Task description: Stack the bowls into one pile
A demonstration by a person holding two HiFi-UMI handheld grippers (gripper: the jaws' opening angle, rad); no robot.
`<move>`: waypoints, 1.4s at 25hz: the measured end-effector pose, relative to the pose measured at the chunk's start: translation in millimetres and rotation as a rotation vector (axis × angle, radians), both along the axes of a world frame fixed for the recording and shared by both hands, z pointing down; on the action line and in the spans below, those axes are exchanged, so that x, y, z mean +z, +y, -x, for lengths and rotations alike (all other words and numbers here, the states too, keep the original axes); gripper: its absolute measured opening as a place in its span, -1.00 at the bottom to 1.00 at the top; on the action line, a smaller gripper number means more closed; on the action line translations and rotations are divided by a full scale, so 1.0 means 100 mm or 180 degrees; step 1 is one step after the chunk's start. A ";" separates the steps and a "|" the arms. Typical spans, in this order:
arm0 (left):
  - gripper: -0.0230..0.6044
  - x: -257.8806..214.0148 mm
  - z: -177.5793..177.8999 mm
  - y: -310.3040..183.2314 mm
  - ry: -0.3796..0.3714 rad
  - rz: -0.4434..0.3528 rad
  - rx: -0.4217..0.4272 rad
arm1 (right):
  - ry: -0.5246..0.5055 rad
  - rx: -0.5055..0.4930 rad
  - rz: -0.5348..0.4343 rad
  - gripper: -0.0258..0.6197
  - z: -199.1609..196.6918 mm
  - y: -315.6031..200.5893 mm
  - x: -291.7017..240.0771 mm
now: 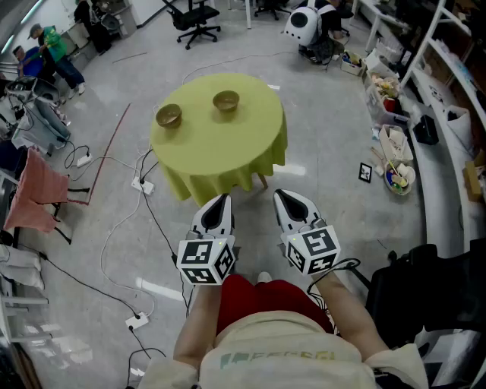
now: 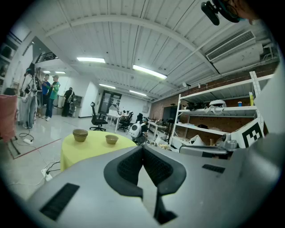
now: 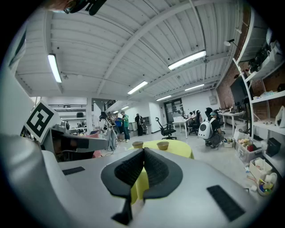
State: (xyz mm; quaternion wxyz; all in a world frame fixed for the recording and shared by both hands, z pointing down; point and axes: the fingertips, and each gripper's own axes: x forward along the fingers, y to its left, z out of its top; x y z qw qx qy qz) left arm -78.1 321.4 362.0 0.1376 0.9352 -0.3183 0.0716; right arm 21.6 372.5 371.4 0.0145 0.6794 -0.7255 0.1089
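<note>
Two tan bowls stand apart on a round table with a yellow cloth [image 1: 220, 152]: the left bowl [image 1: 168, 115] and the right bowl [image 1: 226, 100]. Both grippers are held close to the person's body, well short of the table. My left gripper [image 1: 221, 200] is shut with nothing in it, and my right gripper [image 1: 283, 196] is shut and empty too. In the left gripper view the bowls [image 2: 80, 135] [image 2: 111, 139] show far off beyond the jaws. In the right gripper view the bowls [image 3: 138, 144] [image 3: 162, 145] sit on the yellow table [image 3: 178, 149] ahead.
Cables and a power strip [image 1: 142, 185] lie on the floor left of the table. A pink-draped chair [image 1: 42, 190] stands at the left. Shelving and clutter [image 1: 395, 152] line the right side. Office chairs [image 1: 196, 19] and people stand at the back.
</note>
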 end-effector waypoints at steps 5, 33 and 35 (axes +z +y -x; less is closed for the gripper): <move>-0.85 0.03 0.02 0.06 -0.0020 0.0013 0.0006 | -0.0046 0.0031 -0.0009 -0.81 -0.01 0.03 -0.02; -0.85 0.04 0.09 -0.38 -0.0068 0.0016 -0.0222 | -0.0128 0.0101 0.0088 -0.81 -0.21 -0.25 -0.02; -0.85 0.08 0.05 -0.47 -0.0058 0.0046 -0.0217 | -0.0114 0.0114 0.0112 -0.81 -0.25 -0.34 0.01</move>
